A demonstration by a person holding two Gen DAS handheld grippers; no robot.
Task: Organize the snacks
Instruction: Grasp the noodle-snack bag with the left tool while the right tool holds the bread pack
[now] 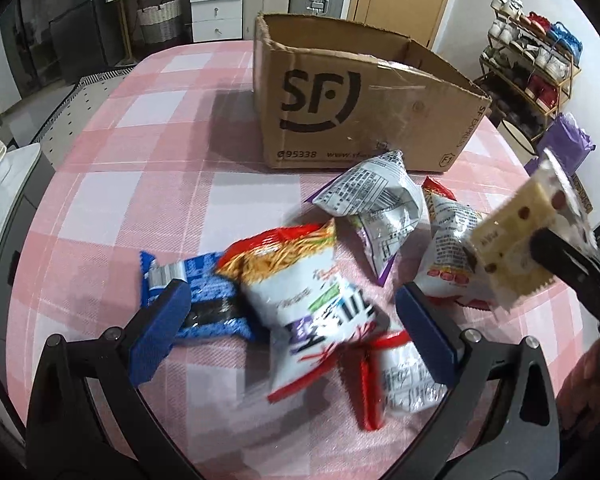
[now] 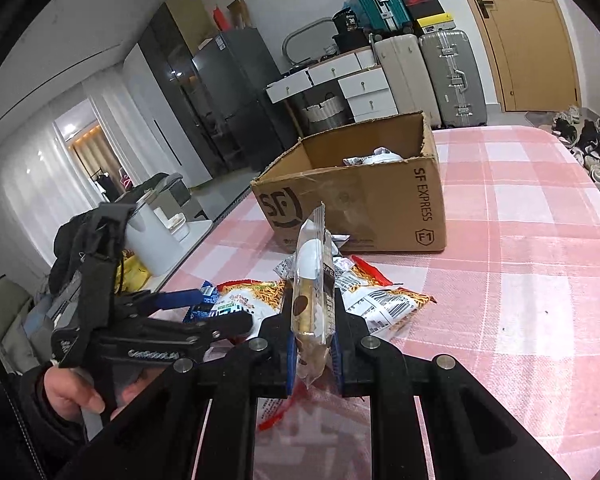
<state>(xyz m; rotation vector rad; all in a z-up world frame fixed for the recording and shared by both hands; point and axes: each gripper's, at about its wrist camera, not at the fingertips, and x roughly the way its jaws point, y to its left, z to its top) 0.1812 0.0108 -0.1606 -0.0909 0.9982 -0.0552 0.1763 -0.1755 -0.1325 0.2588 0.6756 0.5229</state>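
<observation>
Right gripper (image 2: 314,354) clamped on cookie pack (image 2: 313,280), held upright by its lower end, raised over snack pile, short of cardboard box (image 2: 360,208). Left gripper (image 1: 288,320) wide open, empty, straddling noodle snack bag (image 1: 300,280) near front edge of plaid-covered bed (image 2: 520,260); blue wafer pack (image 1: 204,300) just beside left pad. Risks: thin slick wrapper pinched low, could slip or swing loose before clearing box wall; pack top may catch torn box rim. Grippers near each other, possible clash. Left jaws may snag red-sealed packet (image 1: 396,372) lying partly under noodle bag, dragging two together.
</observation>
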